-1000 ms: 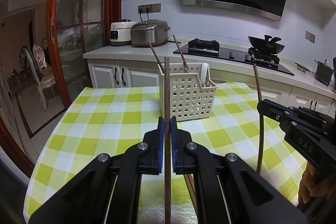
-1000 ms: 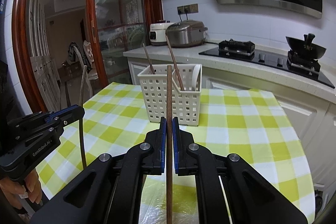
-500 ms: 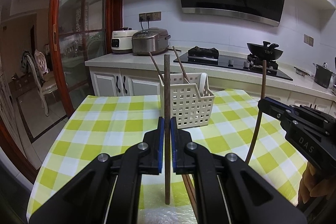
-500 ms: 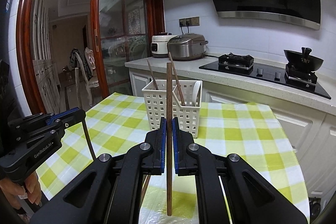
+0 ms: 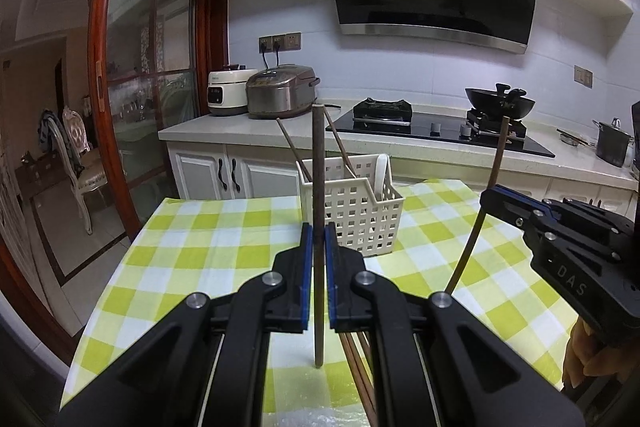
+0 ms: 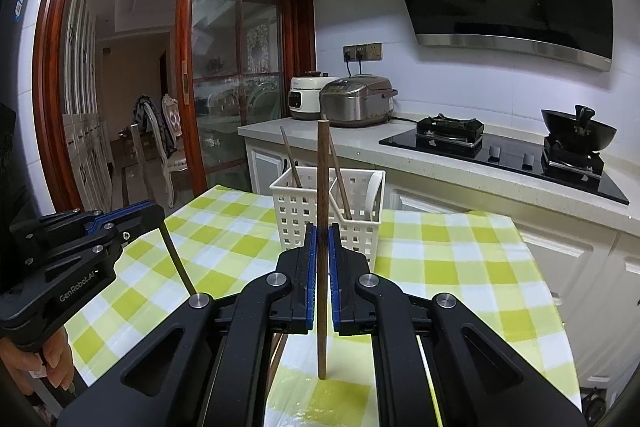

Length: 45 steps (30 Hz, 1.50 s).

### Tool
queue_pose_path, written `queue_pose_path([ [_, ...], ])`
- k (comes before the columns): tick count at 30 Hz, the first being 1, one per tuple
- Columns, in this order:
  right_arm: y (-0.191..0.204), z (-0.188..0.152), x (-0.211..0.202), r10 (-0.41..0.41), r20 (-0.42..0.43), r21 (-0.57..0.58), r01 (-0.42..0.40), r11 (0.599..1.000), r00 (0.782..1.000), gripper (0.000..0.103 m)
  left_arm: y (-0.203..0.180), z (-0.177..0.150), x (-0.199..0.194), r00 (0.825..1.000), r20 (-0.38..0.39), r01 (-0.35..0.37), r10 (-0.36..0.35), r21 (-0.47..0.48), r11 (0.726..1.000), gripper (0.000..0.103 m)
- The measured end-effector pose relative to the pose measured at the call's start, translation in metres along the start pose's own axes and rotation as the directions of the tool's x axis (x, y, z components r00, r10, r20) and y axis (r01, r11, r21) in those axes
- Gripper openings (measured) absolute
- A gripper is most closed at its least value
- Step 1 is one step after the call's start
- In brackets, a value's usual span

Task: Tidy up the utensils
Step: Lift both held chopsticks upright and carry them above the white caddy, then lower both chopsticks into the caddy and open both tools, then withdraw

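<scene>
Left wrist view: the left gripper (image 5: 319, 243) is clamped on an upright chopstick (image 5: 318, 187), lifted above the checked tablecloth (image 5: 200, 251). Beyond it, a white basket (image 5: 352, 211) holds two leaning chopsticks (image 5: 340, 147) and a white spoon (image 5: 381, 171). Beside it, the right gripper (image 6: 321, 247) pinches another upright chopstick (image 6: 322, 187).

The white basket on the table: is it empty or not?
Not empty. The white basket holds two chopsticks and a white spoon.
</scene>
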State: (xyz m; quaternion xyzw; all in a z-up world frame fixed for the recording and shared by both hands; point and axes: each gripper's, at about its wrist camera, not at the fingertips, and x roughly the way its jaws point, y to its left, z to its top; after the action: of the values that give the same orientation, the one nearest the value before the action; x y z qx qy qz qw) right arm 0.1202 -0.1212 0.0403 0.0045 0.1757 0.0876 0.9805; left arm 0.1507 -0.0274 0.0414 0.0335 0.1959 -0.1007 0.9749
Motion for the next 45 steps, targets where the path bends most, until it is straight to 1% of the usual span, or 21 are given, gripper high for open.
queue_pose_path([
  [14, -0.003, 0.009, 0.004, -0.003, 0.006, -0.02, 0.003, 1.0, 1.0, 0.006, -0.003, 0.002, 0.001, 1.0, -0.001, -0.002, 0.002, 0.005, 1.0, 0.006],
  [20, -0.011, 0.015, 0.014, -0.007, 0.007, -0.027, 0.007, 1.0, 1.0, 0.006, -0.006, 0.006, 0.007, 1.0, -0.001, -0.003, 0.003, 0.012, 1.0, 0.006],
  [29, -0.026, 0.019, 0.026, -0.012, 0.003, -0.009, 0.012, 1.0, 1.0, 0.006, -0.004, 0.015, 0.019, 1.0, -0.006, 0.012, -0.012, 0.022, 1.0, 0.006],
  [31, -0.027, 0.022, 0.029, -0.015, 0.005, -0.014, 0.015, 1.0, 1.0, 0.006, -0.003, 0.023, 0.02, 1.0, -0.001, 0.024, -0.024, 0.018, 1.0, 0.006],
  [36, -0.034, 0.045, 0.036, -0.008, 0.028, -0.019, 0.009, 1.0, 1.0, 0.006, 0.004, 0.055, 0.027, 0.998, 0.016, 0.062, -0.063, 0.008, 0.998, 0.006],
  [41, -0.044, 0.08, 0.049, -0.012, 0.059, -0.03, 0.013, 0.999, 0.998, 0.006, 0.002, 0.097, 0.034, 0.995, 0.043, 0.083, -0.085, 0.03, 0.996, 0.006],
  [45, -0.05, 0.11, 0.064, -0.009, 0.07, -0.034, 0.012, 0.999, 0.997, 0.006, -0.001, 0.141, 0.039, 0.993, 0.078, 0.086, -0.09, 0.046, 0.995, 0.006],
])
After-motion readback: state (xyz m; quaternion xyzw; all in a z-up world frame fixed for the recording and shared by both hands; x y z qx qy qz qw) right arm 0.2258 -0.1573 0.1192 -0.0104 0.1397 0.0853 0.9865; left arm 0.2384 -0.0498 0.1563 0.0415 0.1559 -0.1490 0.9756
